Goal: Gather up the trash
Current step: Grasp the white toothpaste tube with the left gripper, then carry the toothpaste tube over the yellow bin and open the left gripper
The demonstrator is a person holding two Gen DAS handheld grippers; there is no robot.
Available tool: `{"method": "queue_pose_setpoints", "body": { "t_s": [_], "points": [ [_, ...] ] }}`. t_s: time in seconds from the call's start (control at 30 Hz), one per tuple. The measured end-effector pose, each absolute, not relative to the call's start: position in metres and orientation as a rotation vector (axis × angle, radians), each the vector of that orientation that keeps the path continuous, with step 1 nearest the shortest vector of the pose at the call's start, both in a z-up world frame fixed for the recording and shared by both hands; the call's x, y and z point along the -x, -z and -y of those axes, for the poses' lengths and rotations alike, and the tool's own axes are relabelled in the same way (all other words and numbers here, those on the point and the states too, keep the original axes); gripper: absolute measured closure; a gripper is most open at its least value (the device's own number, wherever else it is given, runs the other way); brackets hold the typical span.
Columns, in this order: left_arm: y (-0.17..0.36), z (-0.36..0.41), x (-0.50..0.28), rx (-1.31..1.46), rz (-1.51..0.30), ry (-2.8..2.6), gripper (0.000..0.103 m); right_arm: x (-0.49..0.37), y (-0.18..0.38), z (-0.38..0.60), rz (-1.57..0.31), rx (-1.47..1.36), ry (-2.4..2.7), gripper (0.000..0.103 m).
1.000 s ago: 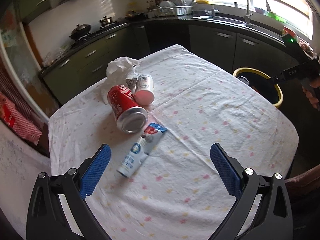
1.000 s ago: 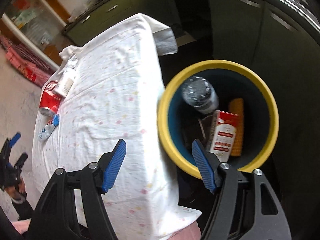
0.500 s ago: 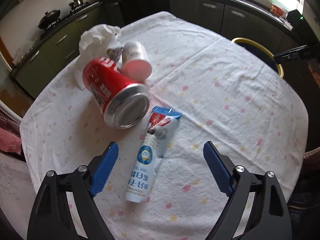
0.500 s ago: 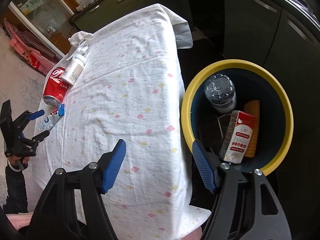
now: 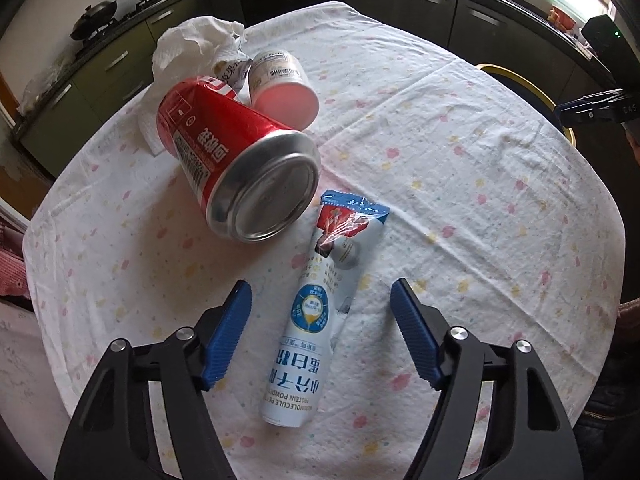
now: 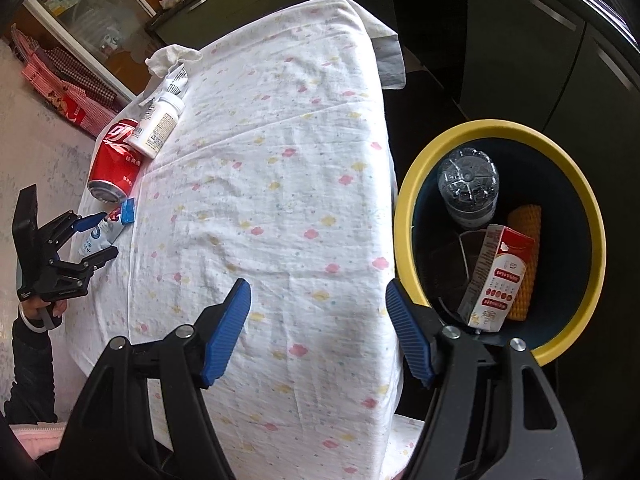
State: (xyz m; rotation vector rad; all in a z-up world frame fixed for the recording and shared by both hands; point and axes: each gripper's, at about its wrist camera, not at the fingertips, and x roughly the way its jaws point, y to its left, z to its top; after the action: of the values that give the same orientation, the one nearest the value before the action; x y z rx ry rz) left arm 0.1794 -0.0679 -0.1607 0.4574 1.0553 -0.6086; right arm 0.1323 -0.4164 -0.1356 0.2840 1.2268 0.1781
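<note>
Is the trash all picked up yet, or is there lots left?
Partly. The yellow bin already holds a plastic bottle, a carton and something like corn. The left tool is open around the white pouch. The red can, white jar and tissue remain.

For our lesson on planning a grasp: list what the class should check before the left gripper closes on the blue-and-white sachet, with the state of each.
1. Left gripper open: ok, jaws spread wide.
2. Sachet between the fingers: ok, it lies lengthwise in the gap.
3. Fingers touching sachet: not ok, gaps both sides.
4. Red can out of the way: cannot tell, it lies right beside the sachet's far end.
5. Yellow-rimmed bin has room: ok, items sit low inside.
6. Right gripper free: ok, open and holding nothing.
</note>
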Motion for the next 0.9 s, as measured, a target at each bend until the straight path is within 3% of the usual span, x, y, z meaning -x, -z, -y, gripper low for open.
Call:
{"method": "queue_pose_setpoints", "body": {
  "t_s": [0.13,0.3,0.4,0.53,0.9],
  "points": [
    [0.161,0.068,-0.181,-0.447,-1.057,0.616,0.034,-0.132,0.136,0.417,-1.227,-0.295,-0.182,0.036],
    [0.161,0.071,-0.181,-0.429,-1.061,0.632,0.044,-0.130,0.137,0.414,-1.228,-0.303,-0.196,0.036],
    [0.159,0.075,-0.176,-0.434,-1.065,0.631,0.056,-0.129,0.137,0.413,-1.225,-0.304,-0.200,0.036],
    [0.156,0.083,-0.170,-0.442,-1.070,0.622,0.080,-0.127,0.137,0.415,-1.223,-0.302,-0.201,0.036],
    [0.130,0.130,-0.147,-0.462,-1.018,0.657,0.080,-0.113,0.140,0.442,-1.197,-0.324,-0.153,0.036]
  ]
}}
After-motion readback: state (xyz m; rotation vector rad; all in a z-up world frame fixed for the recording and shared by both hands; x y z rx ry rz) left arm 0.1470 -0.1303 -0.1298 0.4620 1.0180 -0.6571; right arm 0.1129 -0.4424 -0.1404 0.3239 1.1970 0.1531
